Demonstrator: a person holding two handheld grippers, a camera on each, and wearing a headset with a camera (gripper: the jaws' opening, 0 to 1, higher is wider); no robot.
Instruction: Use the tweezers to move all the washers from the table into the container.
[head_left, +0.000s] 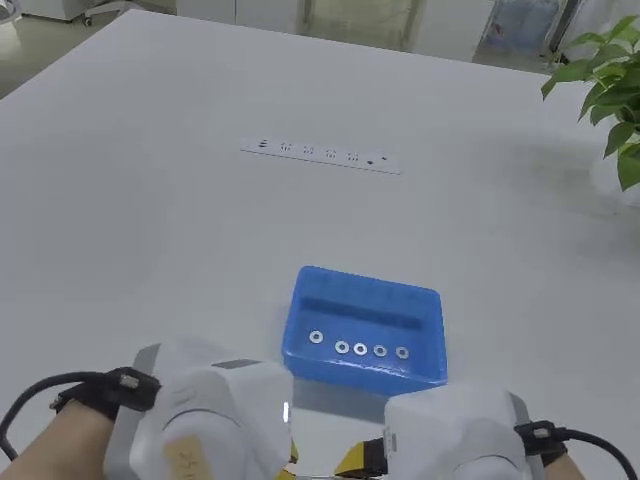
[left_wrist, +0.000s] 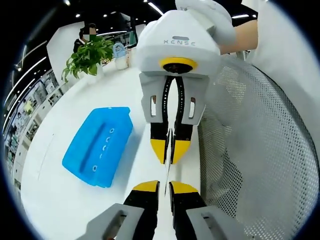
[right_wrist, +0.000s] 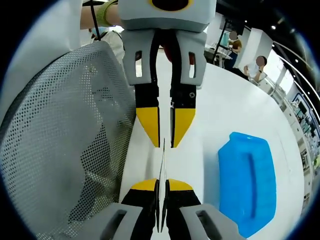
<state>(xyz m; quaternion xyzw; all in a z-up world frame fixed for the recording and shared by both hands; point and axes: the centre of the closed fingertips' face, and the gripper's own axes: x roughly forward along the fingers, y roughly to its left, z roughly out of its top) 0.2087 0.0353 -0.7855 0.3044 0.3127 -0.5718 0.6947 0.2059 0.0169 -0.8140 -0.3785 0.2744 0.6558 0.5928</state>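
White table (head_left: 150, 250), head view: five washers (head_left: 360, 348) are seen inside the blue container (head_left: 365, 372), none beside it, so the task is judged done. Left gripper view: the left gripper (left_wrist: 165, 186) is held slightly parted near the container. Right gripper view: the tweezers (right_wrist: 163, 150) are clamped by the right gripper (right_wrist: 161, 184); a mesh chair (right_wrist: 65, 125) is opposite the container.

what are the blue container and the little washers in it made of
Blue container: probably moulded plastic, glossy; uniform colour, rounded corners, soft highlights on its walls. Washers: likely metal, pale silvery rings, though too small to be sure.
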